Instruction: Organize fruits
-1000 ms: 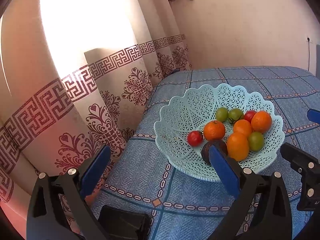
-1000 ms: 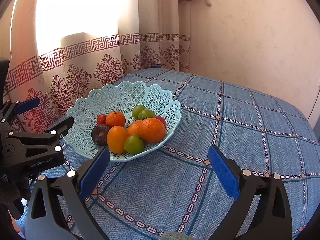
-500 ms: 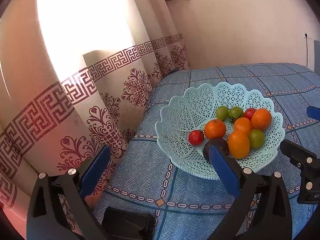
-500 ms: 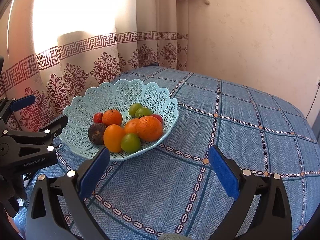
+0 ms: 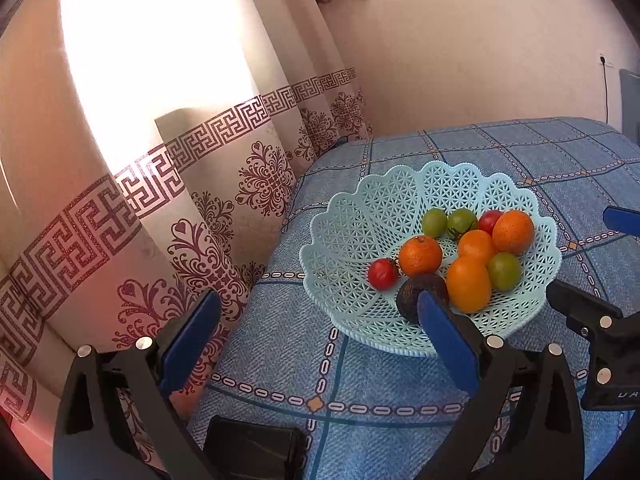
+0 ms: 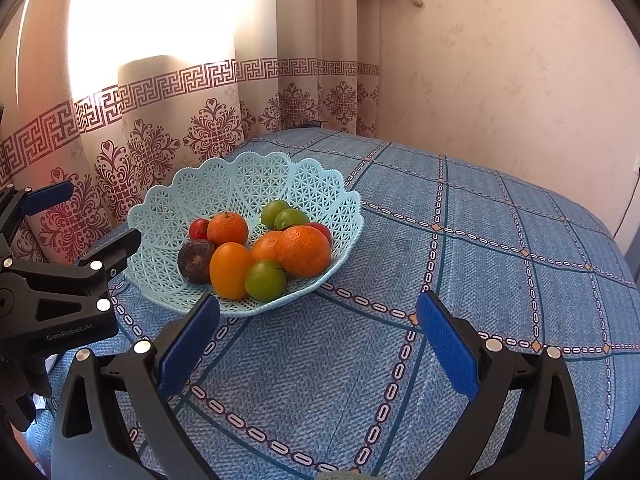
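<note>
**Two open grippers flank a basket of fruit**

The left gripper [image 5: 316, 328] hangs with its blue-padded fingers [image 5: 448, 344] spread wide and nothing between them, low in the left wrist frame, above the edge of a table covered by a blue patterned tablecloth [image 5: 400, 392]. The right gripper [image 6: 318, 330] is likewise spread wide and empty, low in the right wrist frame over bare cloth. Each tool shows in the other's view: the right gripper's black body juts in at the right edge of the left wrist frame, and the left gripper sits at the left edge of the right wrist frame, just beside the basket.

The pale turquoise lattice basket [image 6: 280, 176] with a scalloped rim stands on the tablecloth, at centre right of the left wrist frame and left of centre in the right wrist frame. All the fruit lies inside it, bunched together: four oranges, the largest [image 6: 305, 250] at the right of the pile; three green plums, one [image 6: 265, 280] at the front; two small red tomatoes, one [image 6: 198, 228] at the left; and a dark, round fruit [image 6: 195, 260] beside an oval orange [image 6: 230, 270].

A cream curtain [image 6: 180, 92] with a maroon key-pattern band and floral motifs hangs behind the table, brightly backlit in the upper left. A beige wall [image 6: 500, 60] fills the upper right.
</note>
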`<state>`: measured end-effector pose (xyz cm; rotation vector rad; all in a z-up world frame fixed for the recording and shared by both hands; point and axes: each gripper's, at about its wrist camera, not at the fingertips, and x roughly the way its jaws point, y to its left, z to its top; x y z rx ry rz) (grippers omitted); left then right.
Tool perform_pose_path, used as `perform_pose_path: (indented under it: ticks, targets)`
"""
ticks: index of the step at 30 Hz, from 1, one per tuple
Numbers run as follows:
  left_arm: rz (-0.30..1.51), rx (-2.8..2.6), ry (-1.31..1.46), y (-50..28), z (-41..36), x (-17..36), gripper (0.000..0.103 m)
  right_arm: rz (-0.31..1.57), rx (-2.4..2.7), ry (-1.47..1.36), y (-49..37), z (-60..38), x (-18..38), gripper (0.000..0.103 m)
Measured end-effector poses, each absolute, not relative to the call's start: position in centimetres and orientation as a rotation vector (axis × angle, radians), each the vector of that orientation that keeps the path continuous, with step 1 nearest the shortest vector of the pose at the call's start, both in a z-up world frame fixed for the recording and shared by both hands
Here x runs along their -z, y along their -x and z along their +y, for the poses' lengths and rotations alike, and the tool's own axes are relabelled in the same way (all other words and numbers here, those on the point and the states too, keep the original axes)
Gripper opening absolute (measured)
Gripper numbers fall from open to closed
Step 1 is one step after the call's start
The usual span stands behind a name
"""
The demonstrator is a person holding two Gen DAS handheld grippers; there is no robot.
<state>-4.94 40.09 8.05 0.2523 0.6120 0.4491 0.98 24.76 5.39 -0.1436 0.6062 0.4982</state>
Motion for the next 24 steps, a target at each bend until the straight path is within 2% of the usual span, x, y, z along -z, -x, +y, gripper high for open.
perform_pose_path:
  ticks: [24]
  targets:
    - [0.611, -0.429, -0.261, 4.99, 39.52, -8.13, 0.1, 0.589, -0.464, 0.169, -0.94, 24.27, -5.18, 0.098]
